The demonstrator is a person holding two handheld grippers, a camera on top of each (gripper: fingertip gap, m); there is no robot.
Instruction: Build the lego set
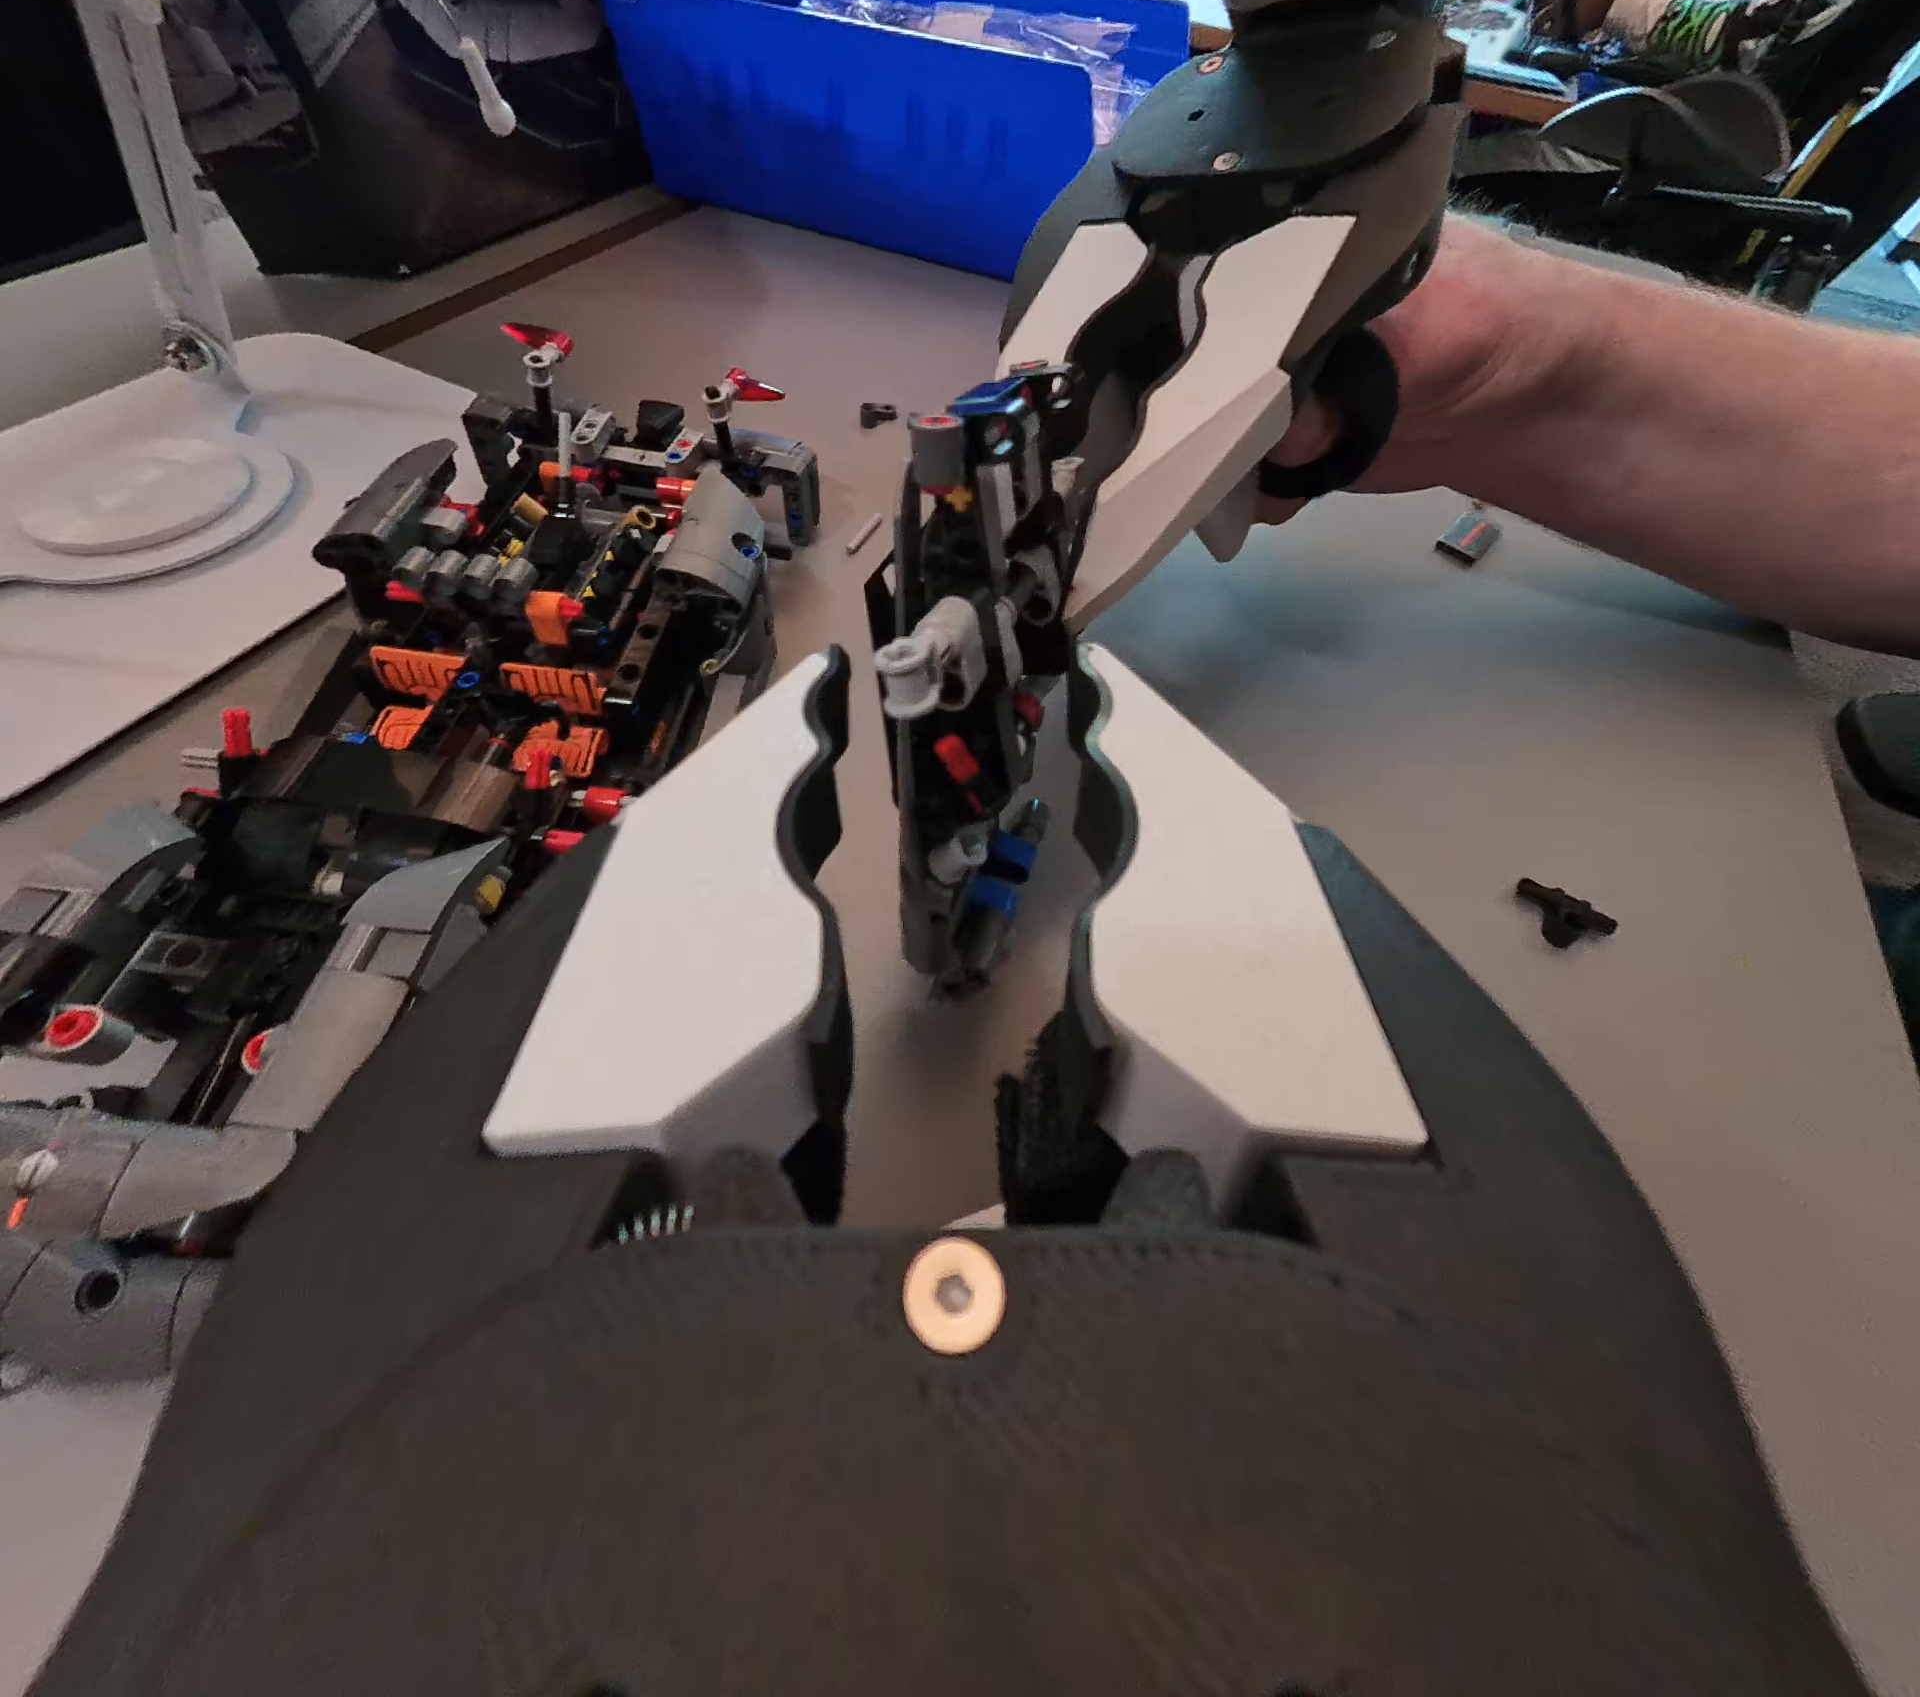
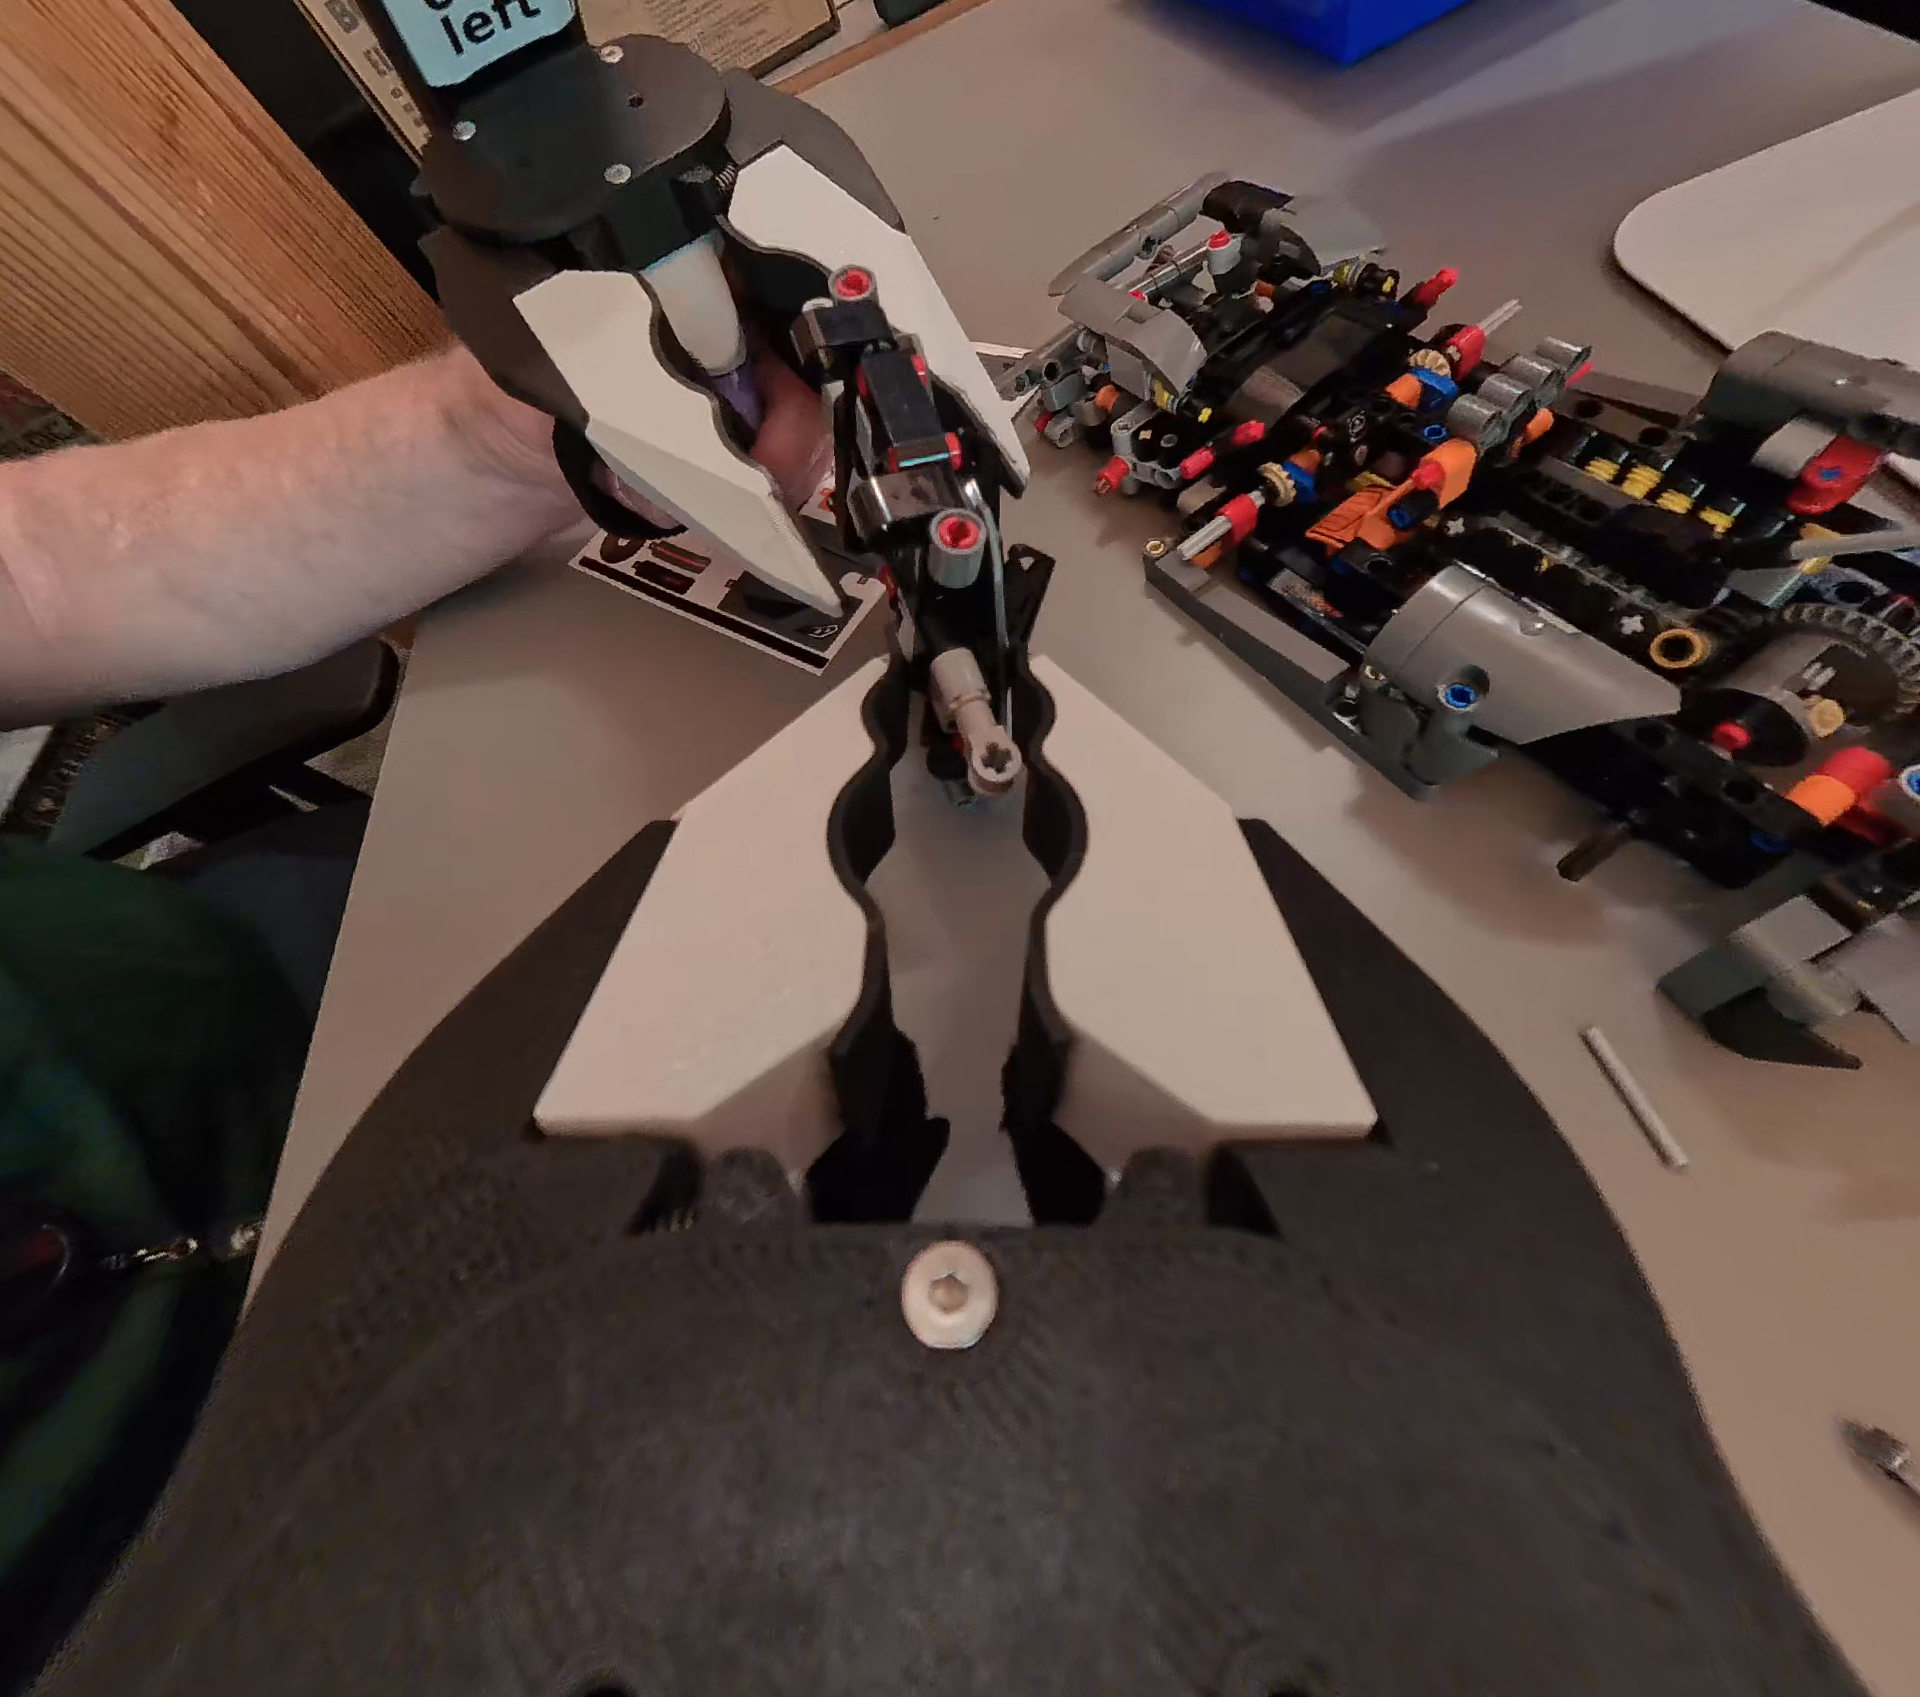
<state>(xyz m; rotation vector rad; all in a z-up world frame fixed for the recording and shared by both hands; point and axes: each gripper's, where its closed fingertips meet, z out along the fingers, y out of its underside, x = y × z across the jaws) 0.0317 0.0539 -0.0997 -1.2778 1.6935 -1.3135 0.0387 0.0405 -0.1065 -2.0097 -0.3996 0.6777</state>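
A: Where is there room to pass?

B: On the bare desk (image 1: 1455, 712), right of the sub-assembly (image 1: 966, 691); only a small black piece (image 1: 1564, 912) lies there.

A: And to the left?

B: The car model (image 1: 468, 691) fills that side, with the lamp base (image 1: 156, 484) beyond it.

A: Behind?

B: The blue bin (image 1: 862, 109) stands across the back edge. The right hand-held gripper (image 1: 1049, 525) and left hand-held gripper (image 1: 956, 702) crowd the sub-assembly from both ends.
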